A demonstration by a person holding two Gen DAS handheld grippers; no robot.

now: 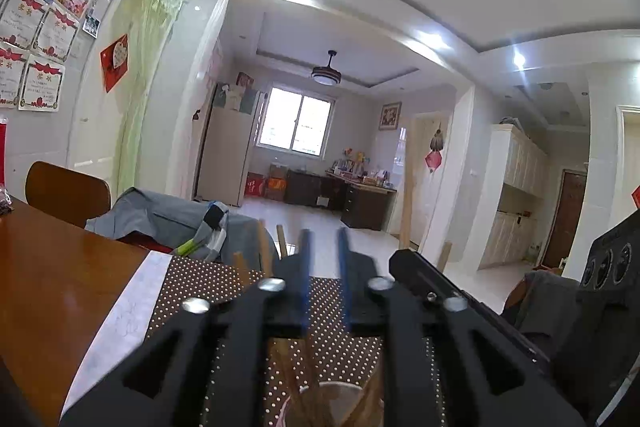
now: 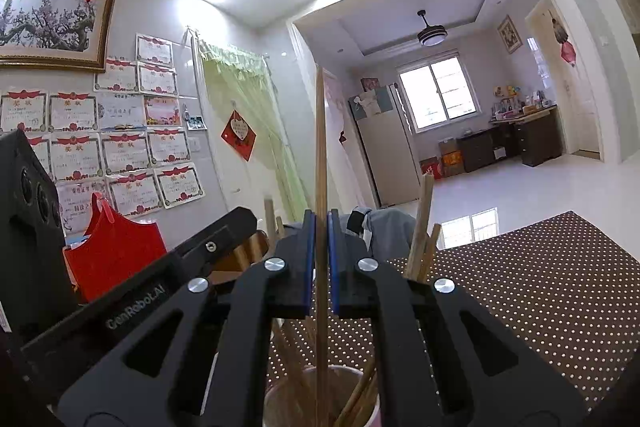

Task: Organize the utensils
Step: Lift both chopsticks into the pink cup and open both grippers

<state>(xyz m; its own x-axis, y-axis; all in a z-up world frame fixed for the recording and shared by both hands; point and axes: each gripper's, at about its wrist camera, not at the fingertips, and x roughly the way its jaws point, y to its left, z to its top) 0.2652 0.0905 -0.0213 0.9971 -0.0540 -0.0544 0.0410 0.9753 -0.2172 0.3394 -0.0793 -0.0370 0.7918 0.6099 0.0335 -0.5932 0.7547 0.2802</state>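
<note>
A white cup [image 2: 280, 399] holding several wooden chopsticks stands on a brown dotted mat [image 2: 540, 291], right below both grippers. My right gripper [image 2: 321, 227] is shut on one upright chopstick [image 2: 320, 147] whose lower end is inside the cup. Other chopsticks [image 2: 422, 223] lean in the cup to the right. My left gripper [image 1: 323, 243] is open with nothing between its blue pads; the cup [image 1: 336, 403] and its chopsticks [image 1: 262, 247] sit beneath and beside it. The right gripper's body [image 1: 460, 303] lies close on its right.
A wooden table [image 1: 52, 287] carries the dotted mat [image 1: 200, 279]. A chair with grey clothing [image 1: 160, 219] stands behind the table. A red plastic holder [image 2: 112, 251] is at the left. The left gripper's body [image 2: 160, 279] lies close at left.
</note>
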